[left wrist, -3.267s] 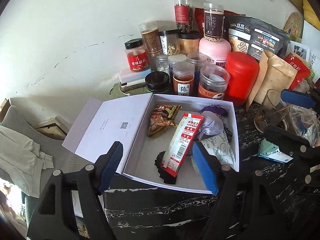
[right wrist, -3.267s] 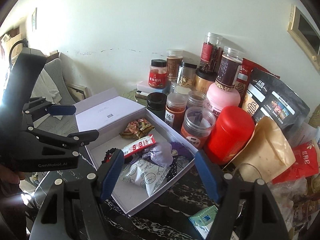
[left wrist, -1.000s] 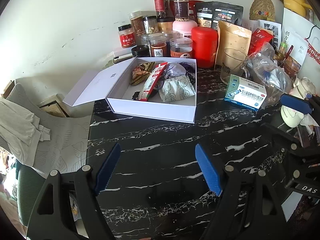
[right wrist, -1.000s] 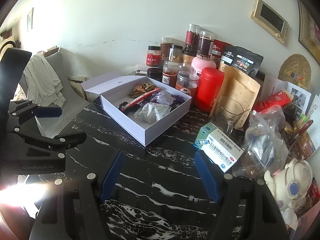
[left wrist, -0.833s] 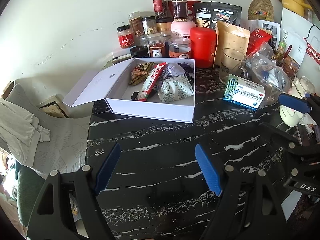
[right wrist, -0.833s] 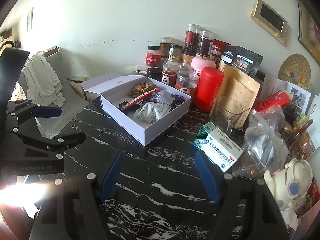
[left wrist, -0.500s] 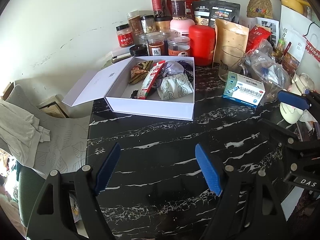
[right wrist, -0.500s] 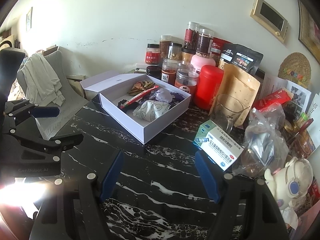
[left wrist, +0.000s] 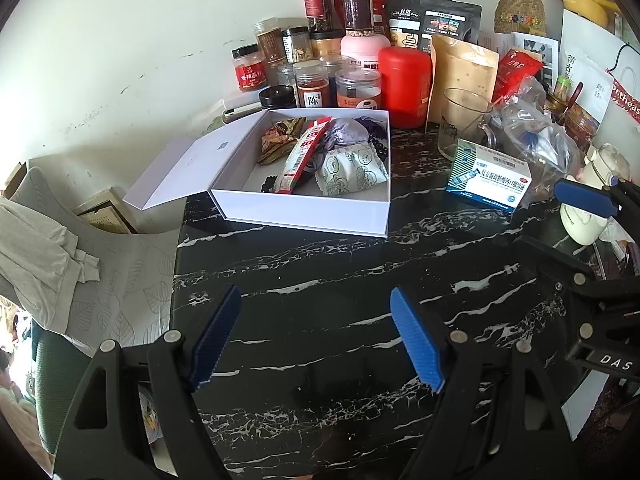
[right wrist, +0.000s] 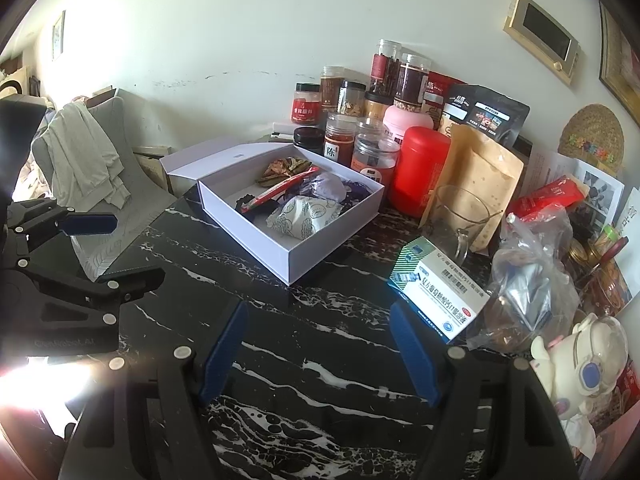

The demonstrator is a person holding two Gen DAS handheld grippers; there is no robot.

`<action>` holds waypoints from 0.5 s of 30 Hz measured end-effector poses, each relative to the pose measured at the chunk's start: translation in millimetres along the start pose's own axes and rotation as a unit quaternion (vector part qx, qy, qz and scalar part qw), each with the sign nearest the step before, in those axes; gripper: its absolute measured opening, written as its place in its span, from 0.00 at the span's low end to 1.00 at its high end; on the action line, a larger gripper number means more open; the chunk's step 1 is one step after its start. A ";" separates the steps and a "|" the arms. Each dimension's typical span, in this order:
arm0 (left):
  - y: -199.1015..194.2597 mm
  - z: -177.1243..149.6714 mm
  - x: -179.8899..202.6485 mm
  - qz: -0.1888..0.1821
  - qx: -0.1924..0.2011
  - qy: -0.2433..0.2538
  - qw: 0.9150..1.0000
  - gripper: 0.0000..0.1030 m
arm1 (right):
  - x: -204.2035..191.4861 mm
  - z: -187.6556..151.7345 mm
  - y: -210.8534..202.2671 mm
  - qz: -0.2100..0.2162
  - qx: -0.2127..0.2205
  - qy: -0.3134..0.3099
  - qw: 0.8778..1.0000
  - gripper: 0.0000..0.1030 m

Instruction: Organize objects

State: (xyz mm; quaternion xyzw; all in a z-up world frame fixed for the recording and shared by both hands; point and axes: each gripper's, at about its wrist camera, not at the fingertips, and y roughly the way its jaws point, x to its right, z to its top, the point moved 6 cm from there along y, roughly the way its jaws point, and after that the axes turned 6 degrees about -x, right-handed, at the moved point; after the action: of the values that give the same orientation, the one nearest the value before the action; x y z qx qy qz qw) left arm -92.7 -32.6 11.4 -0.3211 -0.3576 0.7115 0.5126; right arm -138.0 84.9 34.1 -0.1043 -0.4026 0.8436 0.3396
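Blue-padded tongs [left wrist: 316, 336] (both agape) downward-tilted

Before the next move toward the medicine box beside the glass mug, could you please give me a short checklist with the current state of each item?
1. Left gripper empty, jaws apart: ok.
2. Right gripper empty, jaws apart: ok.
3. White box open, lid folded flat to the side: ok.
4. Free room in the white box: cannot tell for certain; the red packet, patterned pouch and other items fill much of it, with bare floor at the near left corner.
5. Medicine box within open reach on the black marble table: ok on its near side, but the glass mug and plastic bag crowd it behind and to the right.
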 end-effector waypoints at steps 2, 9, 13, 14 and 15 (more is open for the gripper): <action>0.8 -0.5 -0.5 -0.001 0.000 0.000 1.000 0.74 | 0.1 -0.2 0.8 -0.001 -0.001 0.001 1.000 0.72; 4.0 -2.1 -0.2 -0.002 -0.004 0.000 1.000 0.74 | -0.2 -3.3 3.5 -0.002 -0.005 0.003 1.000 0.72; 5.8 -4.3 1.5 -0.006 -0.006 0.000 1.000 0.74 | 1.2 -6.9 4.9 -0.002 -0.009 0.006 1.000 0.72; 6.3 -4.9 2.1 -0.006 -0.006 -0.001 1.000 0.74 | 1.8 -8.2 5.6 -0.003 -0.010 0.007 1.000 0.72; 7.0 -5.6 2.4 -0.006 -0.006 -0.001 1.000 0.74 | 2.7 -10.1 6.5 -0.004 -0.012 0.009 1.000 0.72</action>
State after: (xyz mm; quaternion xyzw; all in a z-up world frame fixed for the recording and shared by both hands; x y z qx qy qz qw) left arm -92.2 -30.8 2.3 -0.3214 -0.3641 0.7065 0.5148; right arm -138.7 89.9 22.8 -0.1139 -0.4100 0.8366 0.3450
